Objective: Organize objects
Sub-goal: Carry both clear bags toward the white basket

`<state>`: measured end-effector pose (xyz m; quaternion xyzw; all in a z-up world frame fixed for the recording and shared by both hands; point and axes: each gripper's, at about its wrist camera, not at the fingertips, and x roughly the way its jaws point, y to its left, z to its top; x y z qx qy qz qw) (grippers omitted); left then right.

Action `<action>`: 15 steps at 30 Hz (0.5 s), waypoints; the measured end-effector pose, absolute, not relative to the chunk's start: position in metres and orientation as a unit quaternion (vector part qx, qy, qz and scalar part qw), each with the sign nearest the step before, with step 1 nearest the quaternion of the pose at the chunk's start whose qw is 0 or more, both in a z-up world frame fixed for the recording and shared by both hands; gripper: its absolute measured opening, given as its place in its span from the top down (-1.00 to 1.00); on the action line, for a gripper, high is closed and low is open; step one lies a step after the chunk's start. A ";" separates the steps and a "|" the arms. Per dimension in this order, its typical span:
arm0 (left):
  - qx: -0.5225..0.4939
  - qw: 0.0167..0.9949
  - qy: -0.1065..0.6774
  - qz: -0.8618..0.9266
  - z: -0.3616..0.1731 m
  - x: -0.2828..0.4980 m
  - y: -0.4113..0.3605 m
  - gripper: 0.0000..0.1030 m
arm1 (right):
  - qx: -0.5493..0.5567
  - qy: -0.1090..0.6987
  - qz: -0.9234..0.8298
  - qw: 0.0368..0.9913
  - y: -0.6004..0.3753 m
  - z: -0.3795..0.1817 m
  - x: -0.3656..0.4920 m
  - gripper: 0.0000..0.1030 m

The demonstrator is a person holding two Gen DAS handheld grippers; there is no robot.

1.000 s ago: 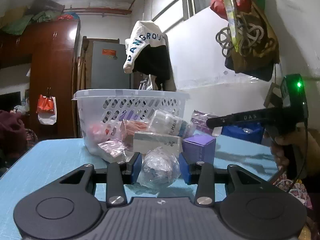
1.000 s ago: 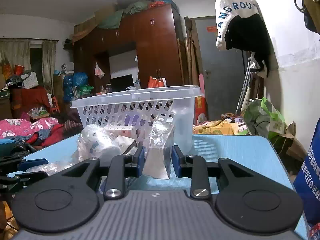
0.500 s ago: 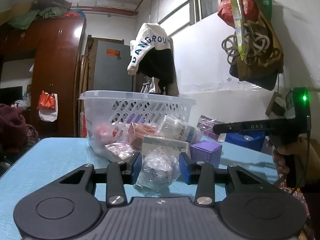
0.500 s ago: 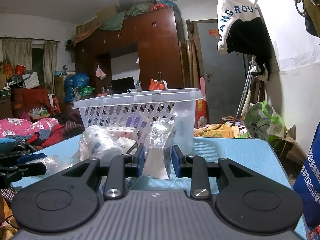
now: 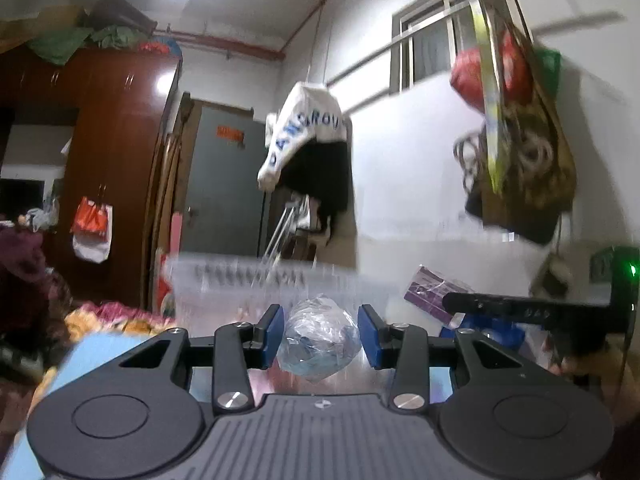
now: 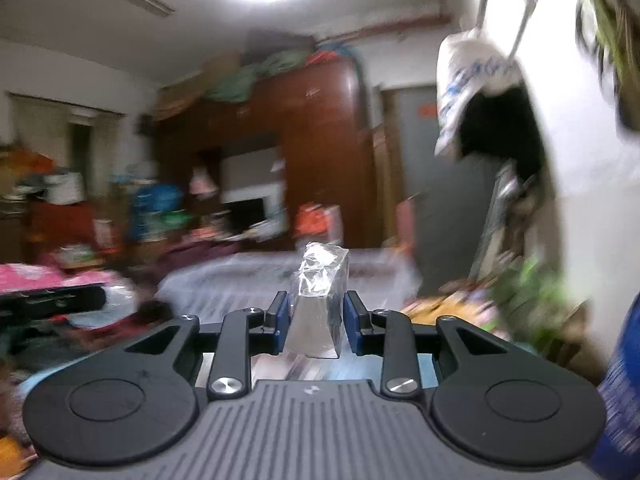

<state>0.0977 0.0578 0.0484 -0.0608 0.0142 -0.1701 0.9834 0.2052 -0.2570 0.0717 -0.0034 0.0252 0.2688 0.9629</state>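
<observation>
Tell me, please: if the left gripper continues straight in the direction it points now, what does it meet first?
Probably the white basket, whose blurred rim lies just beyond the left gripper and its wrapped ball. Depth is unclear, so it may pass over the rim.

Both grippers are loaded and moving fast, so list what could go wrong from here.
1. The left gripper holds a round plastic-wrapped bundle only at its sides; it could slip out.
2. The right gripper pinches a crinkly wrapped box that stands tall above the fingers, so it may tilt out.
3. Both views are motion-blurred, and the white basket sits close ahead; a rim strike seems possible.
</observation>
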 end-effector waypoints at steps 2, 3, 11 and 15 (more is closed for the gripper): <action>-0.074 0.983 0.020 -0.168 0.075 0.124 0.054 0.13 | -0.033 0.021 0.274 0.961 -0.231 0.097 0.224 0.37; -0.082 0.983 0.025 -0.165 0.085 0.138 0.053 0.13 | -0.043 0.032 0.275 0.960 -0.219 0.106 0.237 0.37; -0.139 0.973 0.125 -0.136 0.094 0.252 0.057 -0.38 | -0.055 0.096 0.293 0.950 -0.176 0.103 0.296 -0.15; -0.140 0.976 0.129 -0.103 0.082 0.245 0.061 -0.67 | -0.049 0.038 0.271 0.961 -0.197 0.093 0.256 -0.97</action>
